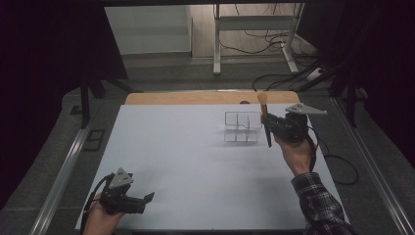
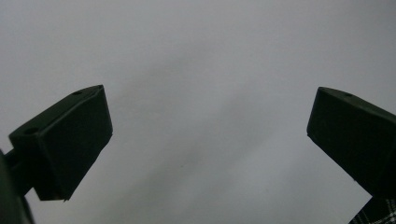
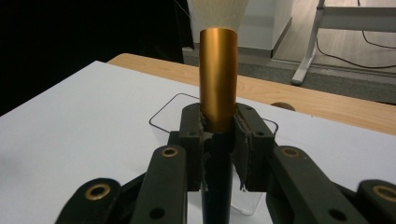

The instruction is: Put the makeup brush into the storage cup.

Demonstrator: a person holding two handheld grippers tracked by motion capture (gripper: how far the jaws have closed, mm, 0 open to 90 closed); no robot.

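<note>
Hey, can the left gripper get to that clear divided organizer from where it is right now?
Probably not without a long move. The left gripper sits open at the table's near left corner, the organizer far across; bare white table lies between, nothing blocking.

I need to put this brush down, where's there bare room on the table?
The white table is bare between the left gripper and the clear organizer. It's crowded only at the far right, where the right gripper holds the brush.

Left claw (image 1: pixel 147 198) low, jaws apart; right claw (image 1: pixel 266 121) raised, jaws clamped.
</note>
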